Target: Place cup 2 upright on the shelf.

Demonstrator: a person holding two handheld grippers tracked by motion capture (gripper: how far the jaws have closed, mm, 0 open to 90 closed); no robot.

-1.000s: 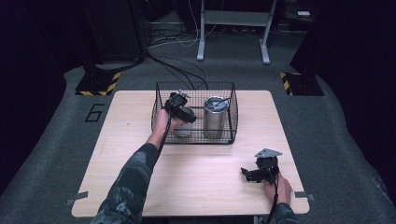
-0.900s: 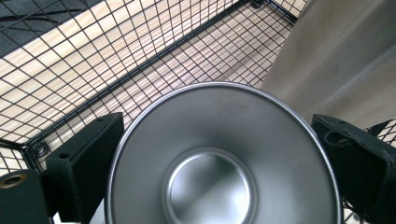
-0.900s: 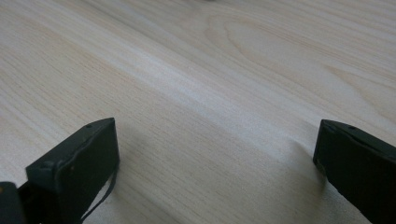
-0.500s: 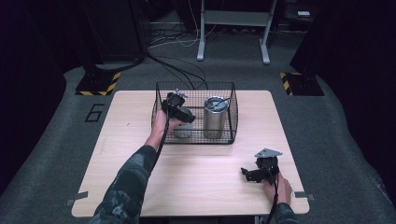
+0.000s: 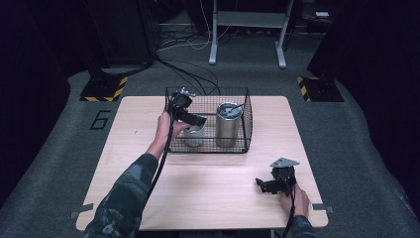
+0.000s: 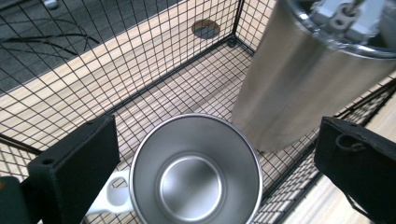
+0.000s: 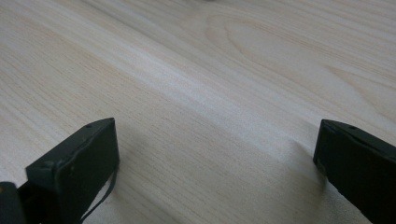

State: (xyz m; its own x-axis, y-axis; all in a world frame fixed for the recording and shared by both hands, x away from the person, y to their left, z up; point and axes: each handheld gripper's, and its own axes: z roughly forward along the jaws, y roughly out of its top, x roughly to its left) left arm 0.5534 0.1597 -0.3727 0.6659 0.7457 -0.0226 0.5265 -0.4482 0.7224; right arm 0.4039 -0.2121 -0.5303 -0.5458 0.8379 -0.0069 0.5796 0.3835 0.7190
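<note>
A black wire basket (image 5: pixel 245 119) stands at the table's far middle. Inside it are a short steel cup (image 5: pixel 194 136) with a white handle (image 6: pixel 112 198) and a tall steel tumbler (image 5: pixel 228 124) with a lid. My left gripper (image 5: pixel 195 120) hangs open just above the short cup (image 6: pixel 196 172), its jaws wide on either side of the rim without touching it. The tumbler (image 6: pixel 299 79) stands close beside the cup. My right gripper (image 5: pixel 261 184) rests open on the bare wood near the front right, nothing between its jaws (image 7: pixel 210 154).
The wooden table (image 5: pixel 148 198) has free room in front of the basket and to both sides. Cables and a metal stand (image 5: pixel 247 29) lie on the dark floor beyond the far edge. Basket walls surround the left gripper on all sides.
The left gripper has shifted slightly over the short cup inside the basket. The right gripper has not moved.
</note>
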